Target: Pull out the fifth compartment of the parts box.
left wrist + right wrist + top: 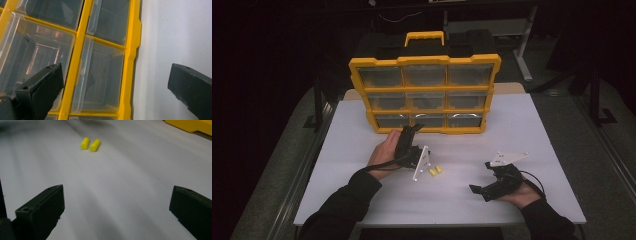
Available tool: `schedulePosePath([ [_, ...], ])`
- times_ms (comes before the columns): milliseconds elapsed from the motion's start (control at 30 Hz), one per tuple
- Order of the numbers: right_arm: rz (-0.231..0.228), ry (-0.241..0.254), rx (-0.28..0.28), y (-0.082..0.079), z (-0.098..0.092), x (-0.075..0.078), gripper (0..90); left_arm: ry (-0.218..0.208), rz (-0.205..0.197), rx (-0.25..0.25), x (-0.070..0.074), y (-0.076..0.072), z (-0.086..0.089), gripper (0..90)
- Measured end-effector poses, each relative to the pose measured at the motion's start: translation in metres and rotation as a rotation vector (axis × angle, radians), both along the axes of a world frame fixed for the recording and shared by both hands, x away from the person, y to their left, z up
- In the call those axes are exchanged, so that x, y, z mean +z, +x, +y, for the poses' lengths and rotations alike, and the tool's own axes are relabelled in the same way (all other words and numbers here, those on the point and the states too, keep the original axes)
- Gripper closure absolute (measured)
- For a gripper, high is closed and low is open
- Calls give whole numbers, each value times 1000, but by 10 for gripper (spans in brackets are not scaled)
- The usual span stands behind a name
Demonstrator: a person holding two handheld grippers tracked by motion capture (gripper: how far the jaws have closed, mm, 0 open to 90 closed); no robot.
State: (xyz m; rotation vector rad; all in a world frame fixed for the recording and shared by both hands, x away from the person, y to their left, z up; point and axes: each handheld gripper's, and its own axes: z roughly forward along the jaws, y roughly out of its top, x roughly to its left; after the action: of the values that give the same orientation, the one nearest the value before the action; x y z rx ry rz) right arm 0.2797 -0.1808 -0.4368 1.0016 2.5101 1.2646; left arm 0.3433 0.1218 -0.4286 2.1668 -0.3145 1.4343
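Two yellow earplugs (435,171) lie side by side on the white table (532,145), between the grippers. Left gripper (411,131), jaws spread, points at the organizer's (425,92) bottom drawers; right gripper (479,189) rests with jaws spread.

This looks like a lab or workshop recording bay, though the dark surroundings hide much. A white desk (522,130) stands under focused light on grey floor, with metal stand legs (524,47) behind it and a yellow parts organiser (424,92) with clear drawers on top.
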Motion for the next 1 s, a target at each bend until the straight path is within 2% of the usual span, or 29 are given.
schedulePosePath([
  [333,0,-1,1,0,0,0,0,76,-84,-3,-1,-2,0,0],
  [733,-1,-9,1,0,1,-1,0,98,-133,8,5,-2,1,0],
  [1000,-2,-8,2,0,0,-1,0,113,-162,16,11,4,1,0],
])
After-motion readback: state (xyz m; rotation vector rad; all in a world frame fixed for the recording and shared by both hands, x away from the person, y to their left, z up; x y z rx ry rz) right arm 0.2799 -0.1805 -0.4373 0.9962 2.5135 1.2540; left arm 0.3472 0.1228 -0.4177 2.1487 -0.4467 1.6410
